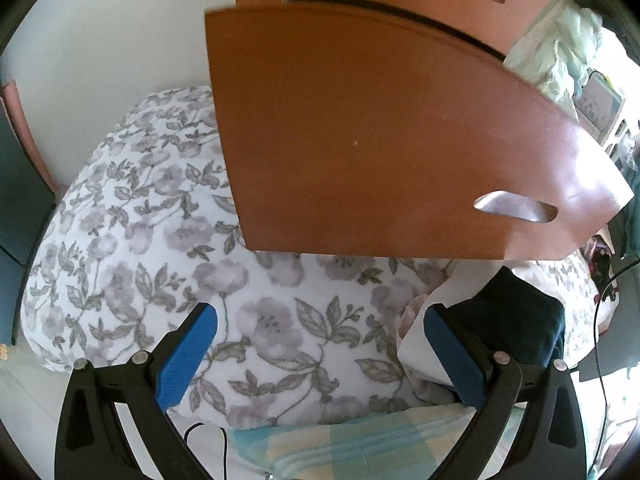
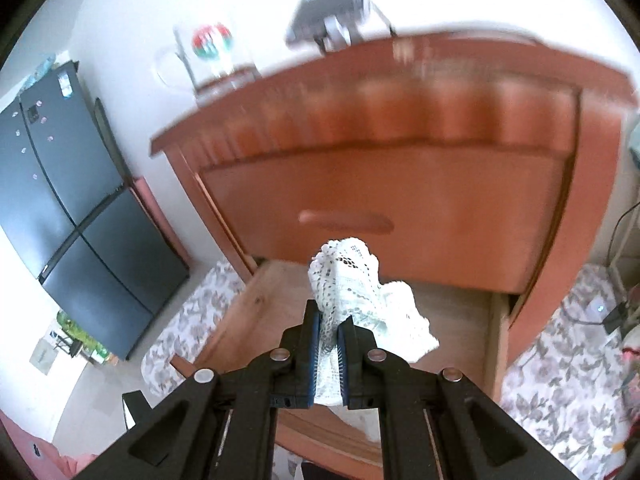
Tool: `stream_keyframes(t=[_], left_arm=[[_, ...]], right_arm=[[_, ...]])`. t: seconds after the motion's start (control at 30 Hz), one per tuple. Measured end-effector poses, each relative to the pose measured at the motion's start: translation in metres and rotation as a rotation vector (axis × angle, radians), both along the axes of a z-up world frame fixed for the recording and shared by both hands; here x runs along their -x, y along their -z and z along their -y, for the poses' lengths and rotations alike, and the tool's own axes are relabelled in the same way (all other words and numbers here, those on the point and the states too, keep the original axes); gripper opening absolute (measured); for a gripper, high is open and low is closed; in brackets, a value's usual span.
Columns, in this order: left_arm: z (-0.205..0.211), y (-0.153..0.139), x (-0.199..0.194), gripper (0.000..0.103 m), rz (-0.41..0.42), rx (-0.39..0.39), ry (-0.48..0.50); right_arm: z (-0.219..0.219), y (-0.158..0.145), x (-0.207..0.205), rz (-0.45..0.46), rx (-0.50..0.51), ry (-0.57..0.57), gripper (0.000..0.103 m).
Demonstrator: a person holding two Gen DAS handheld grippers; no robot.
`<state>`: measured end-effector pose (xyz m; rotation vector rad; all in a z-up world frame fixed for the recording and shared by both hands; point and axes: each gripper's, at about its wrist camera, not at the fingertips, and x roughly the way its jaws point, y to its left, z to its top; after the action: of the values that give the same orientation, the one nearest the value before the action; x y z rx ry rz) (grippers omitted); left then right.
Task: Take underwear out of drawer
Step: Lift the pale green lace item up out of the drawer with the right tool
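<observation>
In the right wrist view my right gripper (image 2: 329, 320) is shut on white lacy underwear (image 2: 352, 284), which stands up bunched between the blue pads and hangs above the pulled-out lower drawer (image 2: 276, 292) of a brown wooden dresser (image 2: 400, 184). In the left wrist view my left gripper (image 1: 320, 320) is open, with nothing between its blue fingers (image 1: 188, 356), and it hovers over a floral bedspread (image 1: 160, 240). The front panel of the open drawer (image 1: 380, 140) with its slot handle (image 1: 516, 208) juts out just ahead of it. The same pale underwear (image 1: 560, 44) shows at the top right edge.
A dark folded cloth (image 1: 520, 316) lies by my left gripper's right finger, on white paper. A striped towel (image 1: 352, 440) lies below. A dark fridge (image 2: 76, 208) stands left of the dresser. Cables (image 2: 616, 312) run over the floral cover at the right.
</observation>
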<state>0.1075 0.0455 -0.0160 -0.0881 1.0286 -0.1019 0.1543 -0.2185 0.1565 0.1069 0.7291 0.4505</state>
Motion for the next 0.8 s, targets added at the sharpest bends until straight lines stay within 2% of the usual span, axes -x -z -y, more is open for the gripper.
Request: stream_keyframes(t=[0.23, 0.47, 0.8], left_arm=[[0.004, -0.022, 0.018, 0.103, 0.047, -0.009, 0.004], [0.011, -0.045, 0.038, 0.103, 0.098, -0.019, 0.016], [0.021, -0.072, 0.068, 0.103, 0.162, -0.038, 0.036]], right_arm=[[0.01, -0.048, 0.047, 0.122, -0.021, 0.023, 0.008], [0.02, -0.082, 0.093, 0.207, -0.032, 0.036, 0.008], [0.034, -0.112, 0.153, 0.291, -0.039, 0.056, 0.008]])
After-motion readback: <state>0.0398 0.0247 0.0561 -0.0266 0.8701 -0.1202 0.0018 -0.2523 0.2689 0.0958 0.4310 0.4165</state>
